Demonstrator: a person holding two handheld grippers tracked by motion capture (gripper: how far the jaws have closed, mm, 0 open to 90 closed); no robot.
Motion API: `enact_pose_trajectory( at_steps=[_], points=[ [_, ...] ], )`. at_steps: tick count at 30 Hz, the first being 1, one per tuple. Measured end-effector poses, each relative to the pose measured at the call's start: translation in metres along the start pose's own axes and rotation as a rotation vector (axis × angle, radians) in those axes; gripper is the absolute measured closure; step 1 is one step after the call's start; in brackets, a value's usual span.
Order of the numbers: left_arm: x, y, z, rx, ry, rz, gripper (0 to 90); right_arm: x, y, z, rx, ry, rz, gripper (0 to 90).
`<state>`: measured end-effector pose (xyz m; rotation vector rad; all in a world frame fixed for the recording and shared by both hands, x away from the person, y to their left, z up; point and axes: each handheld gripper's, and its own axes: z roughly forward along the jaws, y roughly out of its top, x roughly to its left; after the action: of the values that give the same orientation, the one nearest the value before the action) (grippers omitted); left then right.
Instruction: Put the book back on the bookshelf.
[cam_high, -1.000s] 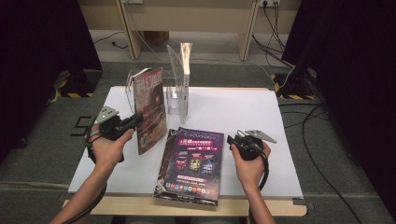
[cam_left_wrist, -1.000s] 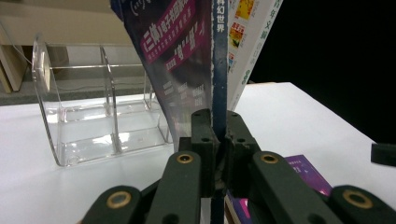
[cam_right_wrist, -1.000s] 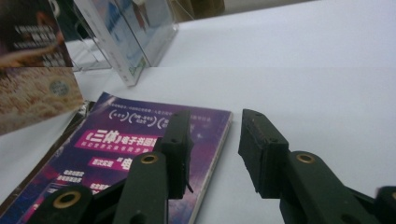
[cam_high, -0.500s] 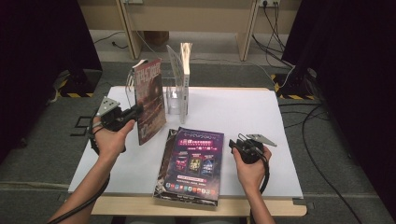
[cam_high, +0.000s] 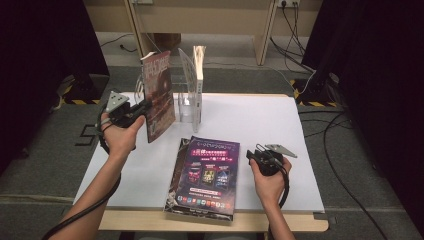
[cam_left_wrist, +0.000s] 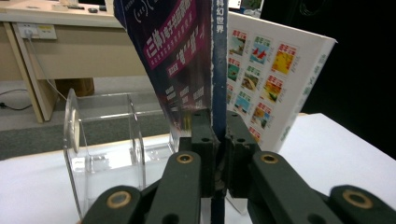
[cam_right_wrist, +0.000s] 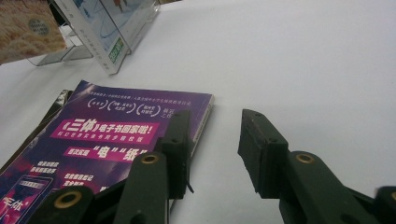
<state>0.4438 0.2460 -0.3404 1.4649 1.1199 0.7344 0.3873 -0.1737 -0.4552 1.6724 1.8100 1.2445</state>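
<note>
While our left gripper (cam_left_wrist: 218, 154) clamps its flat black pads on the thin spine edge of a glossy magazine (cam_high: 159, 95), we hold that magazine upright above the white table (cam_high: 260, 125), just left of the clear acrylic rack (cam_high: 187, 102). Its cover is slick, dark purple with pink print, and it bends slightly above the jaws. Behind it a white-backed book (cam_left_wrist: 266, 79) with small coloured squares stands tilted in the rack, whose rounded transparent dividers (cam_left_wrist: 74, 135) are hard and smooth. Our right gripper (cam_right_wrist: 215, 140) rests low with its blocky jaws apart, holding nothing, beside a flat stack of magazines (cam_high: 207, 177) with the same shiny purple cover, near the table's front edge
</note>
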Motion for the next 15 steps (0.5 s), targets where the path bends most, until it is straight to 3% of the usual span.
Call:
enact_pose_trajectory(
  at_steps=[8,13,15],
  points=[
    [0.003,0.008,0.013,-0.019,0.019,0.014,84.4,-0.001,-0.001,0.0,0.0,0.0,-0.014,64.2],
    [0.005,0.014,0.022,-0.023,0.03,0.002,84.4,-0.001,-0.001,0.001,0.003,-0.001,-0.001,64.1],
    [0.006,0.016,0.027,-0.024,0.038,0.002,84.4,-0.002,-0.001,0.001,0.001,-0.002,-0.017,64.1]
  ],
)
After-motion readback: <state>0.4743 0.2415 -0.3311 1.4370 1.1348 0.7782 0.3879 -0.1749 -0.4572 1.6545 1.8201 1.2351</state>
